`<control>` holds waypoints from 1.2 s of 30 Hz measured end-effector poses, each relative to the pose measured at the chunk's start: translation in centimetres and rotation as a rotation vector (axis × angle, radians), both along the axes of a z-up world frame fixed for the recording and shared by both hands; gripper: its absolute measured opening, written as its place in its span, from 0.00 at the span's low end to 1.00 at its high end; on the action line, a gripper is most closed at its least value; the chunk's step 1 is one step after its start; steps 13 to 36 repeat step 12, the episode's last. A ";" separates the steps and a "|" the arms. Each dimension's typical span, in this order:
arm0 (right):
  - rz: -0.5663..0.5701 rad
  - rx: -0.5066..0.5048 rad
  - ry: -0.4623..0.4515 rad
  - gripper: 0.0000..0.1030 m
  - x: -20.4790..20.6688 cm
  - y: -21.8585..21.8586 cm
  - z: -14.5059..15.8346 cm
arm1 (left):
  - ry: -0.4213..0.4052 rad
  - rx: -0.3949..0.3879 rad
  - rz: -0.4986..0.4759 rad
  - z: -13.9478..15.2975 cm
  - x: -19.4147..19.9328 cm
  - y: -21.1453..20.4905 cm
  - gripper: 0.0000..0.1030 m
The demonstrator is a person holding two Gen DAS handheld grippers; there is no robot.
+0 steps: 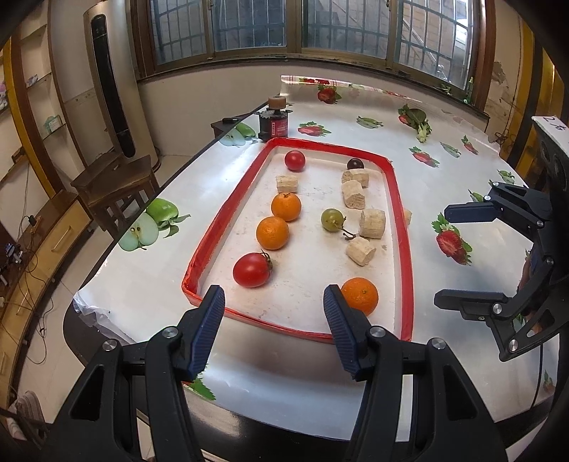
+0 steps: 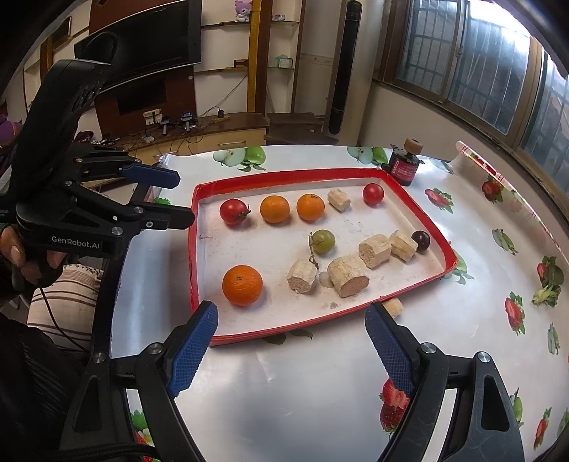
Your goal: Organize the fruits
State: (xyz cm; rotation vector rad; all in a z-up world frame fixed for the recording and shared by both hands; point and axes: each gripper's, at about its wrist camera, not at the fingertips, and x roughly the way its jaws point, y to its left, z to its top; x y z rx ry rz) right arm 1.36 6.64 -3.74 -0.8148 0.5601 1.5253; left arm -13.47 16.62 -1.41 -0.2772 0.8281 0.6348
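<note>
Red-rimmed tray (image 1: 227,213) of fruit | left gripper (image 1: 274,302) tilted down, jaws wide, empty | right gripper (image 2: 291,320) likewise

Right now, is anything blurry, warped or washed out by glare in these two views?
Left wrist view: sharp; fisheye bows the barred window. Right wrist view: sharp too; daylight glare whitens the glossy fruit-print tablecloth beside the red-rimmed white tray.

Bright daylight from the windows (image 1: 302,32) glares off the glossy tablecloth (image 2: 320,373); fisheye edges curve and darken.
</note>
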 end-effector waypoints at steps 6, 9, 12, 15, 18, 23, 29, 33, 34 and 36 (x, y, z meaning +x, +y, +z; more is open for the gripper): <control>0.004 0.000 0.005 0.84 -0.2 0.1 -0.1 | 0.003 0.000 0.004 -0.1 0.0 0.1 0.55; 0.005 -0.002 0.003 0.84 -0.3 0.2 -0.2 | 0.006 -0.008 0.003 -0.1 0.0 0.1 0.55; 0.005 -0.002 0.007 0.84 -0.4 0.3 -0.2 | 0.023 -0.008 0.000 -0.1 0.2 0.0 0.55; 0.005 -0.002 0.007 0.84 -0.4 0.3 -0.2 | 0.023 -0.008 0.000 -0.1 0.2 0.0 0.55; 0.005 -0.002 0.007 0.84 -0.4 0.3 -0.2 | 0.023 -0.008 0.000 -0.1 0.2 0.0 0.55; 0.005 -0.002 0.007 0.84 -0.4 0.3 -0.2 | 0.023 -0.008 0.000 -0.1 0.2 0.0 0.55; 0.005 -0.002 0.007 0.84 -0.4 0.3 -0.2 | 0.023 -0.008 0.000 -0.1 0.2 0.0 0.55; 0.005 -0.002 0.007 0.84 -0.4 0.3 -0.2 | 0.023 -0.008 0.000 -0.1 0.2 0.0 0.55; 0.005 -0.002 0.007 0.84 -0.4 0.3 -0.2 | 0.023 -0.008 0.000 -0.1 0.2 0.0 0.55; 0.005 -0.002 0.007 0.84 -0.4 0.3 -0.2 | 0.023 -0.008 0.000 -0.1 0.2 0.0 0.55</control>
